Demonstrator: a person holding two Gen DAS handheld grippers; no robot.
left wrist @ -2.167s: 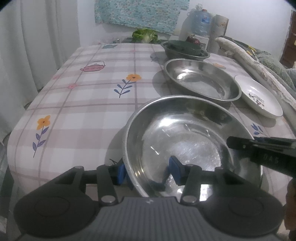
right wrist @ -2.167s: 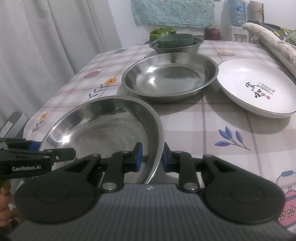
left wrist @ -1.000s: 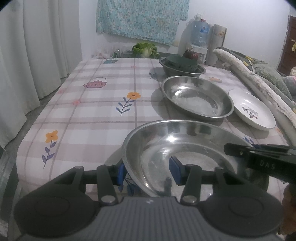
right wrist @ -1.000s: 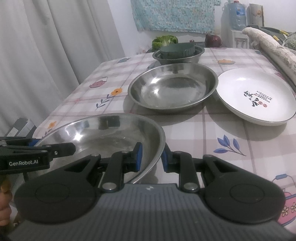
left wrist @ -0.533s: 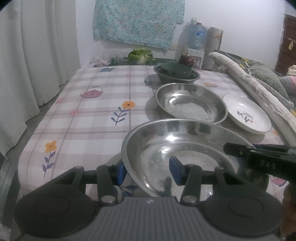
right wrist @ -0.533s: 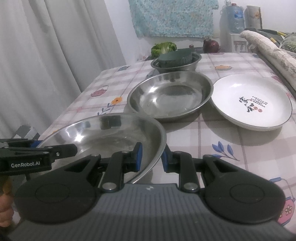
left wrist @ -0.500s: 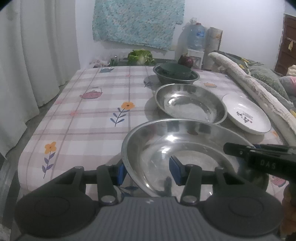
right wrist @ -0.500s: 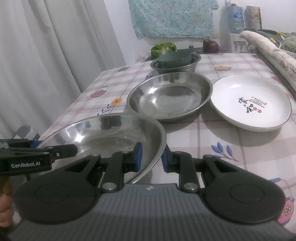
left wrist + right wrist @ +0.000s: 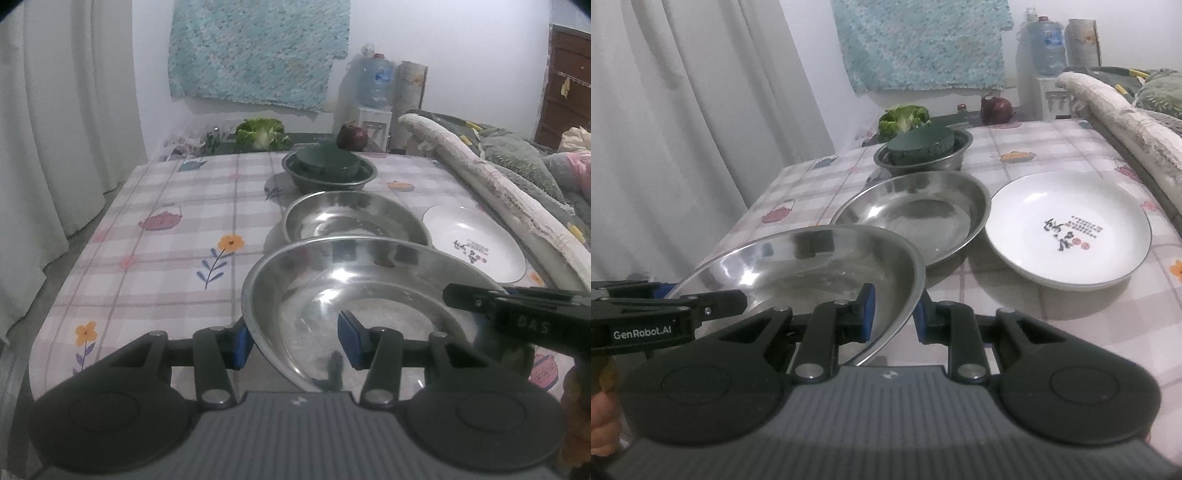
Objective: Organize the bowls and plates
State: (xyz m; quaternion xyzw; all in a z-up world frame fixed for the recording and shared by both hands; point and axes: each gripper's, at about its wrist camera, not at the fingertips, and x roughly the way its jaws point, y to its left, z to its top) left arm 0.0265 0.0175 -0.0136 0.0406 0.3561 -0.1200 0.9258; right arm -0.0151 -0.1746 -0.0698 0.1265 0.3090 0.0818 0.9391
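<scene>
While both grippers carry the near steel pan (image 9: 354, 295) clear of the bench (image 9: 177, 240), the sorting looks barely begun. The left gripper (image 9: 295, 341) straddles the pan's left rim, one pad outside, one inside, clamped on it. The right gripper (image 9: 892, 314) pinches the opposite rim the same way, jaws nearly together with the thin edge between them. So the pan hangs level between two hands, over the bench's near end.

Ahead, a second steel pan (image 9: 916, 218) sits on the cloth, a white plate (image 9: 1067, 229) just beside it, and farther back a steel bowl (image 9: 923, 155) with a green bowl (image 9: 921, 144) upside down inside. My read: the carried pan wants nesting into its twin, and the plate and bowls are left to gather.

Both grippers point forward and down, angled across the bench toward that twin pan.
</scene>
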